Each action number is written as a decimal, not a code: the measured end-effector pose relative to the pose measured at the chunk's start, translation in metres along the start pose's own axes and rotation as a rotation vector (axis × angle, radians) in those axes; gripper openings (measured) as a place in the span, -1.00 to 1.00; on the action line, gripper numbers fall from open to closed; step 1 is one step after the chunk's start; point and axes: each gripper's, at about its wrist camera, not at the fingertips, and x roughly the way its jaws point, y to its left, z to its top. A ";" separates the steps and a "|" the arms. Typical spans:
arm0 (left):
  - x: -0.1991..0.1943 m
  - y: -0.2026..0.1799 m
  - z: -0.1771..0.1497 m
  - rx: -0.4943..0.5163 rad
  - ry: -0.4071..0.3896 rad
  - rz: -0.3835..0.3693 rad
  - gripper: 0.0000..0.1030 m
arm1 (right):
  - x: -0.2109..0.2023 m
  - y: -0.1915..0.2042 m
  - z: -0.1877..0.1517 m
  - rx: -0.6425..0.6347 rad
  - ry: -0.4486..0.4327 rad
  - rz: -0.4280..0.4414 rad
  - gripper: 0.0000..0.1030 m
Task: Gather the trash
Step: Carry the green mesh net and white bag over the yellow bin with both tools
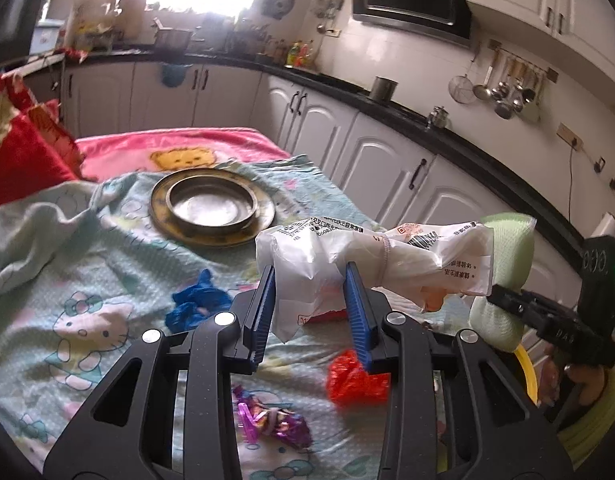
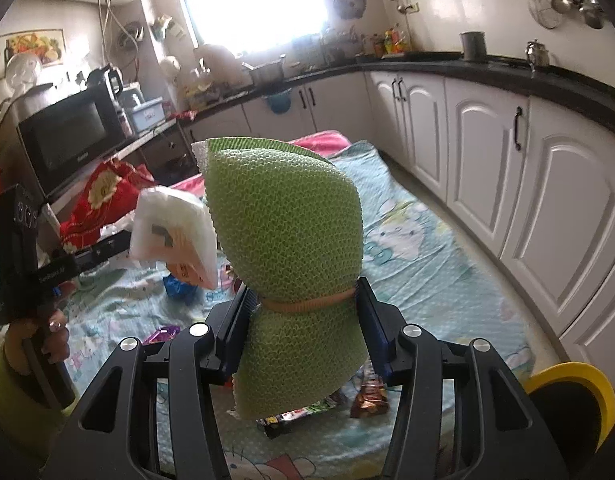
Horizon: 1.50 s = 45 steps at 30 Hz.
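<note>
Two items in hand: one per gripper, both lifted clear of the table.
Left gripper (image 1: 313,312): closed on the white plastic bag (image 1: 371,264), pinching its lower folds between the blue pads (image 1: 357,312); the bag is cinched by a band and extends toward 2 o'clock in the left wrist view.
Right gripper (image 2: 303,320): clamped on the green mesh sleeve (image 2: 283,224) at its waist, where a tan rubber band (image 2: 307,305) ties it; the sleeve stands upright at 12 o'clock in the right wrist view.
Trash left on the cloth: blue wrapper (image 1: 195,304) at 10 o'clock of the left gripper; red wrapper (image 1: 355,380) at 5 o'clock; purple foil wrapper (image 1: 275,424) at 6 o'clock; brown snack wrapper (image 2: 369,398) and a dark printed wrapper (image 2: 291,420) below the right gripper.
Receptacle: yellow rim (image 2: 575,380) at 4 o'clock in the right wrist view, probably the bin; its contents are not visible.
Progress estimate: early to middle. Two pieces are picked up but not yet dropped, and at least five pieces lie uncollected.
Not trash, by judgement: metal dish (image 1: 211,206) on the cartoon tablecloth (image 1: 67,280), at 11 o'clock of the left gripper.
Legible writing: black Chinese print and a barcode on the white bag, too small to read reliably; lettering on the gripper bodies is too blurred to read.
</note>
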 end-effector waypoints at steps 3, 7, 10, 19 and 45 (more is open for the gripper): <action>0.004 -0.016 -0.001 0.029 0.007 -0.014 -0.48 | -0.015 -0.007 -0.001 0.004 -0.024 -0.020 -0.06; 0.010 -0.036 -0.006 0.070 0.016 -0.028 -0.48 | -0.031 -0.020 -0.004 0.021 -0.046 -0.049 -0.06; 0.016 -0.054 -0.010 0.099 0.026 -0.036 -0.48 | -0.044 -0.031 -0.007 0.043 -0.057 -0.067 -0.06; 0.035 -0.103 -0.024 0.191 0.058 -0.069 -0.48 | -0.082 -0.067 -0.024 0.124 -0.086 -0.130 -0.06; 0.081 -0.228 -0.084 0.431 0.160 -0.149 -0.48 | -0.153 -0.146 -0.085 0.288 -0.116 -0.265 -0.06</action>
